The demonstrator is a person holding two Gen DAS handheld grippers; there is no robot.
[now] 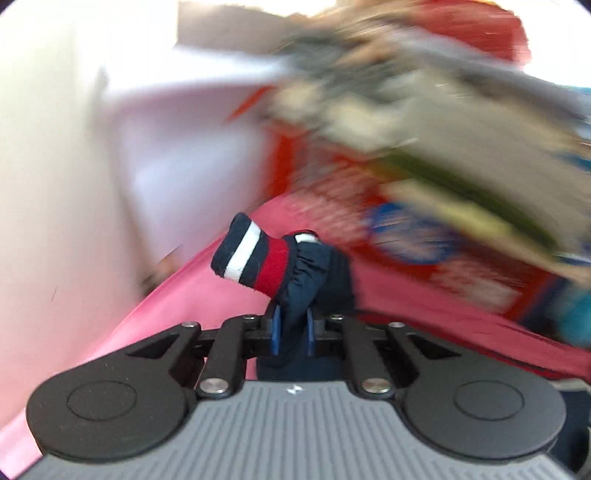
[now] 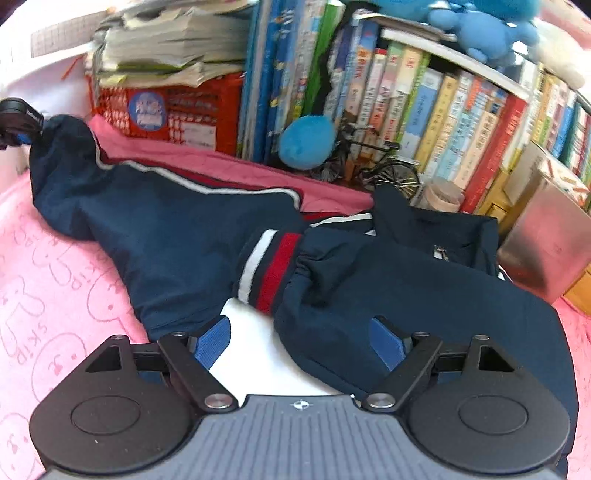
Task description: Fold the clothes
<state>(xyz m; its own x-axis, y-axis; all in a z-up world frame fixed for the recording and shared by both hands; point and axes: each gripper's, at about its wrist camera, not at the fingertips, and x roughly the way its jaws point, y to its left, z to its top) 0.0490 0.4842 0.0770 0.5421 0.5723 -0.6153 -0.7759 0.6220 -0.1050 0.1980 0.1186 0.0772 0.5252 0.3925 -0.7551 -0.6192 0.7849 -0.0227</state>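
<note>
Ahead of me a red crate [image 2: 166, 114] stands at the back edge of the pink cloth [image 2: 55, 280], with a ragged stack of papers [image 2: 166, 40] piled on top of it. Just right of the crate tall picture books [image 2: 280, 74] stand upright, and a long row of books [image 2: 461, 122] runs on toward the right edge. A blue plush ball [image 2: 306, 142] sits touching a small model bicycle [image 2: 384, 166]. A blue plush toy [image 2: 480, 26] lies on the shelf above. A metal box [image 2: 546, 240] stands at the right edge.

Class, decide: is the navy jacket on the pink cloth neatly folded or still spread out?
Partly folded: the navy jacket has one sleeve cuff laid over its body, while the other sleeve stretches to the left gripper.
</note>
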